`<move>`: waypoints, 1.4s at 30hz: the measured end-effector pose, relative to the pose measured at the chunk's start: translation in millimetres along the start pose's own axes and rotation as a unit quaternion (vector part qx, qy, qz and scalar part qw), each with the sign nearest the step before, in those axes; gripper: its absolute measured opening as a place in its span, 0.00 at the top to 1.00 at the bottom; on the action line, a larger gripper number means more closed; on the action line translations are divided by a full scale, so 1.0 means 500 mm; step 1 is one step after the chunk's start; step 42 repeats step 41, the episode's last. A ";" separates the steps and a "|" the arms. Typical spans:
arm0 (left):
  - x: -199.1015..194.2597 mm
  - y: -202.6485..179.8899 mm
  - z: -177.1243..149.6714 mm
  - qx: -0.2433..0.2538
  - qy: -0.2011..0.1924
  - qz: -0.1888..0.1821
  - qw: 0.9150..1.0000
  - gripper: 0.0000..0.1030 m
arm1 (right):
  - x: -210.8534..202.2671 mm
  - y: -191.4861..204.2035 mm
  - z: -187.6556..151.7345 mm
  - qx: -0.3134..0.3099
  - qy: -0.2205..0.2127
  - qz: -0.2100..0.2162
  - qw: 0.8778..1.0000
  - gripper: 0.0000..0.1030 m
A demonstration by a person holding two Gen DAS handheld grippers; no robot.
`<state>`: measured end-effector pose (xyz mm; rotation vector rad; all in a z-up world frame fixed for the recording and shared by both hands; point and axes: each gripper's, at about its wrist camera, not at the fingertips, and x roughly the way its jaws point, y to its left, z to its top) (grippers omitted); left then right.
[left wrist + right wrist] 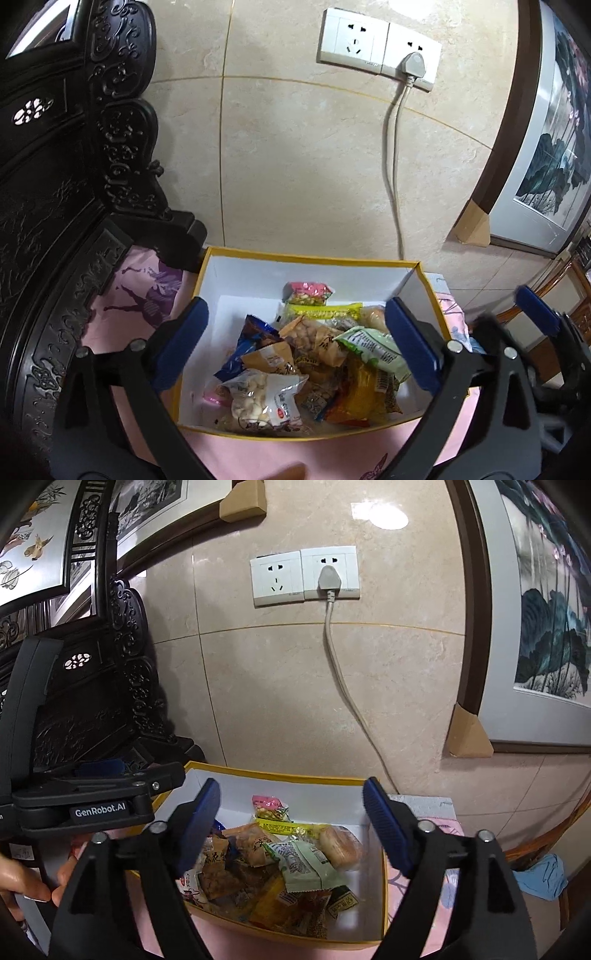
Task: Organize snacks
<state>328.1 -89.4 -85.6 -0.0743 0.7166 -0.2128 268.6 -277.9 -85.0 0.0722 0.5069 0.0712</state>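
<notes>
Both grippers hover over the box (314, 260) — yellow rim, white inside, sitting on a pink floral cloth (122, 295) against the tiled wall. Left gripper (295, 343): jaws spread wide, nothing between the blue pads. Right gripper (291, 830): same, spread wide and empty. No earlier view to compare.

Snacks are all in the box, piled loose toward the near side:
- clear bag of pale pieces (258, 402) at the near left, red round logo on it, text too small to read
- green-white packet (306, 864) in the middle, print unreadable
- yellow bar wrapper (325, 312) further back, pink packet (308, 293) behind it near the far wall
- round pastry in clear wrap (340, 845) on the right
- blue packet (247, 347) on the left, brown packets with Chinese characters, orange ones near the front

Only legible writing: "GenRobot.AI" on the left gripper's body in the right wrist view. Double wall socket (304, 574) above, grey plug (328, 579) in its right half.
</notes>
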 end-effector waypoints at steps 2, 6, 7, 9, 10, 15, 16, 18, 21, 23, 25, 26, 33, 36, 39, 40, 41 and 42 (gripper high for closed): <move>-0.002 0.006 -0.003 -0.006 0.004 0.003 1.000 0.05 | -0.004 -0.004 -0.008 0.006 0.006 0.002 1.000 0.01; -0.009 0.013 -0.003 -0.010 0.003 0.012 1.000 0.05 | 0.005 -0.012 -0.023 0.018 0.037 0.009 0.999 0.01; -0.011 0.013 -0.004 -0.011 0.003 0.012 1.000 0.05 | 0.010 -0.014 -0.027 0.024 0.052 0.013 0.998 0.01; -0.016 0.012 -0.003 -0.008 0.002 0.014 1.000 0.05 | 0.017 -0.017 -0.033 0.033 0.068 0.019 0.997 0.01; -0.017 0.011 -0.002 -0.007 0.002 0.014 1.000 0.05 | 0.016 -0.017 -0.035 0.033 0.069 0.019 0.997 0.01; -0.024 0.007 0.001 -0.003 -0.002 0.018 1.000 0.05 | 0.013 -0.012 -0.043 0.027 0.078 0.015 0.997 0.01; -0.024 0.006 0.001 -0.003 -0.001 0.018 1.000 0.05 | 0.014 -0.011 -0.045 0.026 0.080 0.015 0.996 0.01; -0.025 0.005 0.001 -0.001 0.000 0.018 1.000 0.05 | 0.015 -0.011 -0.048 0.026 0.084 0.014 0.996 0.01; -0.026 0.004 0.000 0.003 0.000 0.019 1.000 0.05 | 0.018 -0.012 -0.056 0.031 0.093 0.014 0.995 0.01; -0.027 0.003 0.000 0.004 0.000 0.020 1.000 0.05 | 0.020 -0.014 -0.059 0.034 0.098 0.014 0.995 0.01; -0.027 0.003 0.000 0.006 -0.001 0.020 1.000 0.05 | 0.021 -0.015 -0.061 0.036 0.101 0.015 0.994 0.01; -0.027 0.003 0.000 0.007 0.000 0.020 1.000 0.05 | 0.021 -0.015 -0.062 0.036 0.101 0.015 0.994 0.01; -0.029 0.001 -0.001 0.012 -0.002 0.021 1.000 0.04 | 0.021 -0.014 -0.061 0.035 0.102 0.014 0.994 0.01; -0.028 0.001 -0.001 0.011 0.000 0.022 1.000 0.04 | 0.023 -0.014 -0.062 0.035 0.104 0.013 0.994 0.01; -0.029 0.005 0.000 0.008 0.002 0.021 1.000 0.04 | 0.023 -0.014 -0.062 0.035 0.106 0.014 0.994 0.01; -0.030 0.005 0.000 0.009 0.002 0.023 1.000 0.04 | 0.023 -0.014 -0.061 0.035 0.106 0.014 0.994 0.01; -0.029 0.006 0.000 0.009 0.002 0.024 1.000 0.04 | 0.022 -0.013 -0.061 0.034 0.105 0.014 0.994 0.01; -0.029 0.006 0.000 0.009 0.002 0.024 1.000 0.04 | 0.022 -0.013 -0.061 0.034 0.105 0.014 0.994 0.01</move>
